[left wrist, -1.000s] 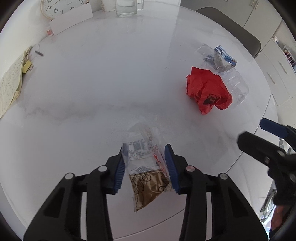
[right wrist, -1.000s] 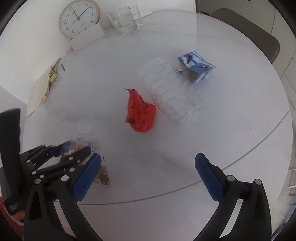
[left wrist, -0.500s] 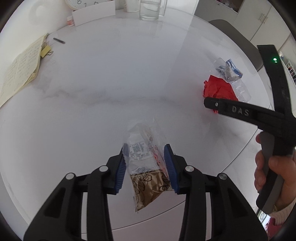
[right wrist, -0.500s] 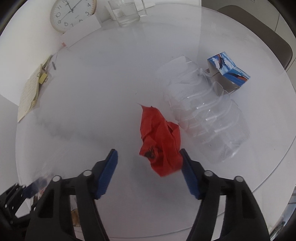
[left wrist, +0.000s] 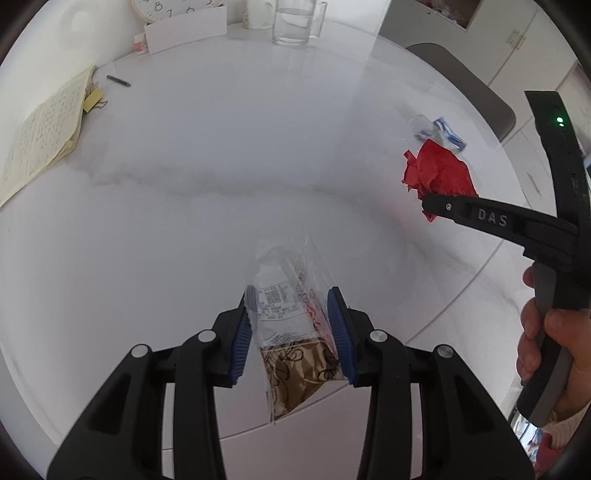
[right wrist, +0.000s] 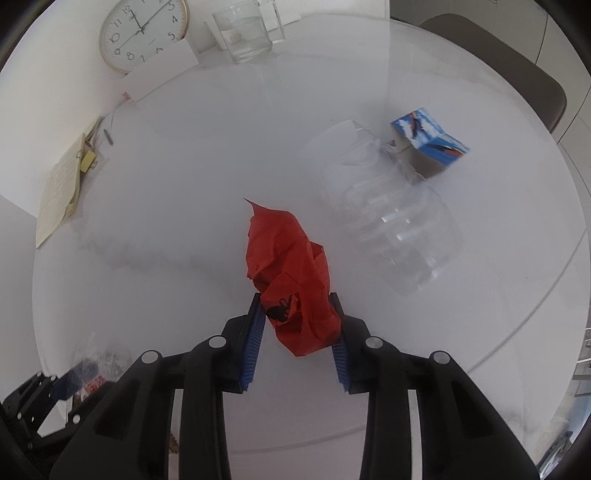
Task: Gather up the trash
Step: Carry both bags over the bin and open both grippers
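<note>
My left gripper point(left wrist: 291, 306) is shut on a clear plastic wrapper point(left wrist: 291, 295) with a printed label and a brown patterned end, held just above the white round table point(left wrist: 221, 166). My right gripper point(right wrist: 297, 306) is shut on a crumpled red paper point(right wrist: 291, 266), which also shows in the left wrist view point(left wrist: 439, 173) with the right gripper's black finger across it. A clear plastic bottle point(right wrist: 388, 218) lies on its side right of the red paper. A small blue and white carton point(right wrist: 428, 144) lies behind the bottle.
A glass of water point(right wrist: 247, 33), a wall clock point(right wrist: 142, 33) and a white card point(right wrist: 162, 70) stand at the table's far edge. A notebook point(left wrist: 40, 129) and a pen point(left wrist: 118, 80) lie at the far left. A grey chair point(right wrist: 509, 74) stands at the back right.
My right gripper moved forward over the table to the red paper and closed around it. My left gripper kept hold of the plastic wrapper and lifted a little.
</note>
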Demonstrator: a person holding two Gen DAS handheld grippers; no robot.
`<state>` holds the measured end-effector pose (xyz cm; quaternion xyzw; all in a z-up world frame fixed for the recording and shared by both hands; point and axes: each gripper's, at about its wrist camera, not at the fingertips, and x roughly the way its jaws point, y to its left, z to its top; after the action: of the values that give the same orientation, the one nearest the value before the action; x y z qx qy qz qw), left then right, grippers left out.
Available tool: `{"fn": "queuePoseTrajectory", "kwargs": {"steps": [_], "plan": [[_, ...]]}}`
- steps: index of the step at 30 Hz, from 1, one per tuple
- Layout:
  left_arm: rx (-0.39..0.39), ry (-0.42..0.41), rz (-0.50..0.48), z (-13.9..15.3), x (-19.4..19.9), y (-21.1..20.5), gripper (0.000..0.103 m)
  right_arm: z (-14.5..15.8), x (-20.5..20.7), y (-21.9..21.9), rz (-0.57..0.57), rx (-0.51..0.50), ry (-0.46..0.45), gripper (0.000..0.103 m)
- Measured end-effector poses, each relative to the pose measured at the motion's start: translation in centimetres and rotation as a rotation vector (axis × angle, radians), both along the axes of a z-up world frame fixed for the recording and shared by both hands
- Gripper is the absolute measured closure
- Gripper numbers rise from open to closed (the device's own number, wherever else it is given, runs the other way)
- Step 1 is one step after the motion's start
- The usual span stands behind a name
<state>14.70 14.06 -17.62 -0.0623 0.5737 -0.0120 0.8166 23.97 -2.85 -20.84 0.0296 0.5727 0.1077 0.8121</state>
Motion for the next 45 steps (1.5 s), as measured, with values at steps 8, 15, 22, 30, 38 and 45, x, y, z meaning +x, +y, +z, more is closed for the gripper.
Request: {"fn": "queuePoseTrajectory", "kwargs": {"steps": [8,15,22,30,38,45], "plan": [[0.002,-0.027,-0.146,1.7,-3.7,-3.5,0.064,2.4,-9.1,-4.6,-0.07,-0.013,-0.02,0.069],[-0.041,-0.005,-0.389,1.5,-8.2,-9.3,0.064,2.7,-18.6,-9.8,-0.229,-0.045,0.004,0.068],[-0.065,0.007,-0.637,1.6,-12.6,-17.3,0.064,1.9,-26.9,-17.4,-0.457,-0.063,0.049,0.068],[-0.085,0.023,-0.817,0.9,-17.0,-27.6,0.064,1.1,-33.7,-26.7,-0.63,-0.048,0.062,0.068],[-0.035,0.084,-0.783,-4.6,-19.2,-37.1,0.062,1.6,-37.2,-32.9,-0.549,-0.06,0.031,0.066],[-0.028,0.086,-0.712,-6.7,-21.1,-41.4,0.028,0.2,-38.7,-36.7,-0.435,-0.033,0.034,0.066]]}}
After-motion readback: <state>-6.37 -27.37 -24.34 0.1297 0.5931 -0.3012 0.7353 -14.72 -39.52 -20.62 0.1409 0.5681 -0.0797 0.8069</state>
